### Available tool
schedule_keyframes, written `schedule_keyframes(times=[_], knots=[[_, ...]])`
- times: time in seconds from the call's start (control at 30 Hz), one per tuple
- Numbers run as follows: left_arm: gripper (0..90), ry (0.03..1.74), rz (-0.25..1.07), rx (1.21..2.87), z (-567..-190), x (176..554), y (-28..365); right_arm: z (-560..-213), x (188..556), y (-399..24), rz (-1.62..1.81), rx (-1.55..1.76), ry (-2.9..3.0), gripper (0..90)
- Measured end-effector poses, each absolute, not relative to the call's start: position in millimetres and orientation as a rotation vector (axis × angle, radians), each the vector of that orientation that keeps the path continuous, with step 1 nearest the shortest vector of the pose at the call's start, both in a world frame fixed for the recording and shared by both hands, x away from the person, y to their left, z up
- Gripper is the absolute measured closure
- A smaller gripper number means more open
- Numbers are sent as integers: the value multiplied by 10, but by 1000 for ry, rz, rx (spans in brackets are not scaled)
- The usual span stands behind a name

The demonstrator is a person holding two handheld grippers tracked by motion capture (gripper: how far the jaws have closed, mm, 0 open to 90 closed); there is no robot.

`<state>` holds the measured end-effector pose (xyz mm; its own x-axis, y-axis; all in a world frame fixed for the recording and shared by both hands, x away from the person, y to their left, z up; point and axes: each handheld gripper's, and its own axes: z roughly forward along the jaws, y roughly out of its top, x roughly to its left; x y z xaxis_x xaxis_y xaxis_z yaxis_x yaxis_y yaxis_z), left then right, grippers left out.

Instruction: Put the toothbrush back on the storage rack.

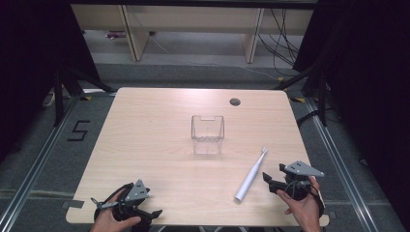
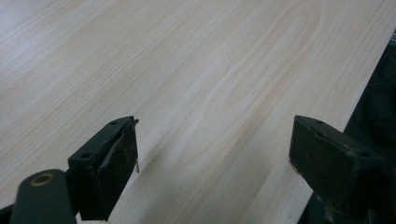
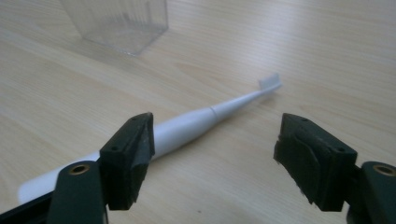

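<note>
The toothbrush [image 1: 251, 176] lay flat on the table [image 1: 159, 121], toward the near right part of the top, its brush head pointing away from the person and toward the clear box [image 1: 207, 134]. The box stood upright near the middle of the table, well apart from the toothbrush.

The right gripper [image 1: 270, 180] rested at the near right edge, held in the person's right hand [image 1: 303, 205], just beside the thick end of the toothbrush. Its jaws stood wide apart and gripped nothing. In the right gripper view the handle [image 3: 182, 128] passed behind the left-hand jaw, so part of the handle was hidden. Whether that jaw touched the handle could not be determined. The butt end was blurred and partly covered at the lower left of that view. The box [image 3: 116, 23] was cut off by the top edge there, with its lower part visible.

The left gripper [image 1: 152, 213] sat at the near left edge of the table in the left hand [image 1: 111, 222], which the bottom of the high view cut off. In the left gripper view the left gripper [image 2: 212, 149] had its jaws released, with bare wood between them.
</note>
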<state>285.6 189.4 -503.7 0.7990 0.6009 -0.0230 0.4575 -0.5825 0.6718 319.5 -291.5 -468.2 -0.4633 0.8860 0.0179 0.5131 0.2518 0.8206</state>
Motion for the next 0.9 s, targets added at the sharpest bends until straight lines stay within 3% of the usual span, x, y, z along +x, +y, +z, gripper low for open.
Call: schedule_keyframes(times=[0.17, 0.4, 0.57, 0.9], knots=[[148, 777, 275, 2293, -5036, 2843, 1890, -4672, 3185, -2754, 1135, 1201, 2153, 443], [149, 772, 276, 2298, -5036, 2839, 1893, -4694, 3170, -2589, 1160, 1173, 2246, 562], [149, 774, 277, 2293, -5035, 2838, 1895, -4706, 3187, -2439, 1150, 1107, 2308, 723], [148, 770, 278, 2299, -5037, 2838, 1892, -4763, 3256, -2255, 1130, 1009, 2419, 878]])
